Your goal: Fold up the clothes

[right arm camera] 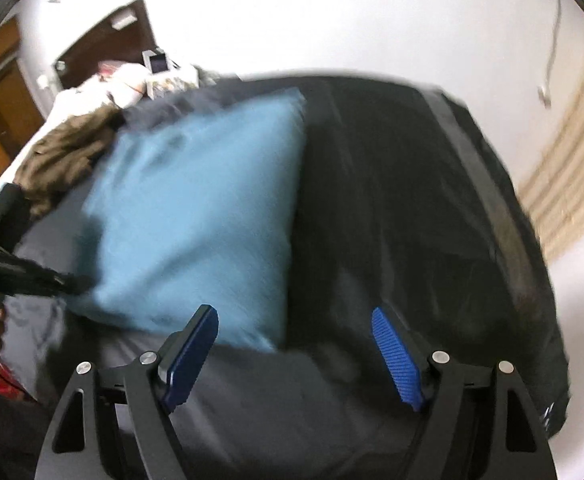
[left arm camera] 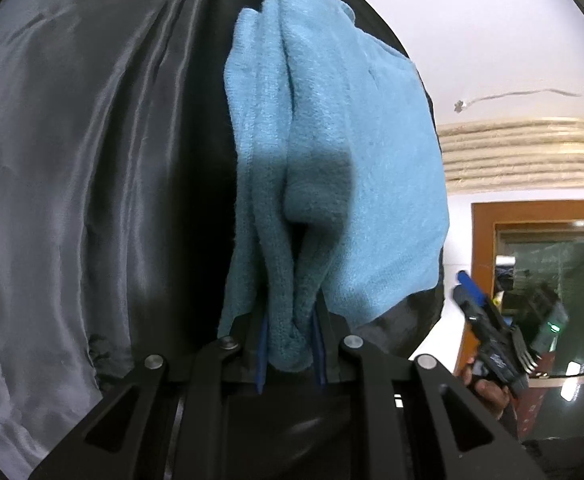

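Big dark, shiny cloth (right arm camera: 412, 200) covers the surface under everything; in the left wrist view it fills the whole left side in grey folds, its edges cut off by the lens rim. On it lies the blue garment (right arm camera: 195, 216), a fuzzy knit, part folded. Its near end is bunched up between the jaws of the left gripper (left arm camera: 289, 350), which are clamped tight on it w/ the blue pads nearly hidden by fabric. Right gripper (right arm camera: 292, 356) hangs over the dark cloth just beside the garment's near corner, jaws wide apart, nothing between them. A brown clothes heap (right arm camera: 63, 152) sits at the far left, blurred. Behind it a small white box (right arm camera: 157, 62), too smeared to read. No readable writing or brand anywhere; right view has heavy motion blur.
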`<action>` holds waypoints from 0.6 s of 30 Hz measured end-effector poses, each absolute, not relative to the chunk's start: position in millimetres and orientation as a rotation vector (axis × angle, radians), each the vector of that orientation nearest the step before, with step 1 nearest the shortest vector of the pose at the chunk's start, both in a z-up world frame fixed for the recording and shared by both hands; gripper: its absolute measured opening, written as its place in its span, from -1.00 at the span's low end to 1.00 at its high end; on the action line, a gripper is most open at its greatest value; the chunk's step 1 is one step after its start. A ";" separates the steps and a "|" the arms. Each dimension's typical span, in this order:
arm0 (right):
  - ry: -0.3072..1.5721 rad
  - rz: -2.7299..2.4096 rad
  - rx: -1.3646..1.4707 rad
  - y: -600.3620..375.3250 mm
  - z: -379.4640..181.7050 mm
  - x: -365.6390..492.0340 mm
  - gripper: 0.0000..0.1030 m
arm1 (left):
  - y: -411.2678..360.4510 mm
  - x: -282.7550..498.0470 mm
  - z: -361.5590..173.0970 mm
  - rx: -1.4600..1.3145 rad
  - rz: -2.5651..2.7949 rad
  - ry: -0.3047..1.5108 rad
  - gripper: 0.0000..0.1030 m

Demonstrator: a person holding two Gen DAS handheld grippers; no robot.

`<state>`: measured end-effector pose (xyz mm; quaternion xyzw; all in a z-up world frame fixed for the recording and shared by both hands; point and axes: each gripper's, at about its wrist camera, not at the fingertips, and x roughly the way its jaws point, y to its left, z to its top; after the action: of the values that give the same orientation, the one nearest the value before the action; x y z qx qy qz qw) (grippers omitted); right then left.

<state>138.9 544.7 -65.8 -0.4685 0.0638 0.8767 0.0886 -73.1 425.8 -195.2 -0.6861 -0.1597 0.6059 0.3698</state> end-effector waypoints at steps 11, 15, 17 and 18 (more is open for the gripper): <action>-0.136 2.555 -1.601 497.9 -108.0 81.6 0.59 | 425.2 -53.3 -194.1 -1.725 1.587 -0.427 -0.58; -0.053 2.491 -1.690 511.6 -132.4 91.1 0.69 | 423.2 -48.6 -196.7 -1.718 1.584 -0.435 -0.58; -0.004 2.490 -1.681 518.2 -134.6 93.1 0.75 | 420.1 -48.5 -197.3 -1.711 1.585 -0.433 -0.59; -0.013 2.491 -1.685 518.5 -135.3 91.8 0.77 | 415.8 -52.0 -197.1 -1.707 1.587 -0.430 -0.59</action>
<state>91.8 518.5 -135.3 -0.5590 -0.0042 0.8264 0.0672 -52.0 415.8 -197.1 -0.6674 -0.1682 0.6203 0.3762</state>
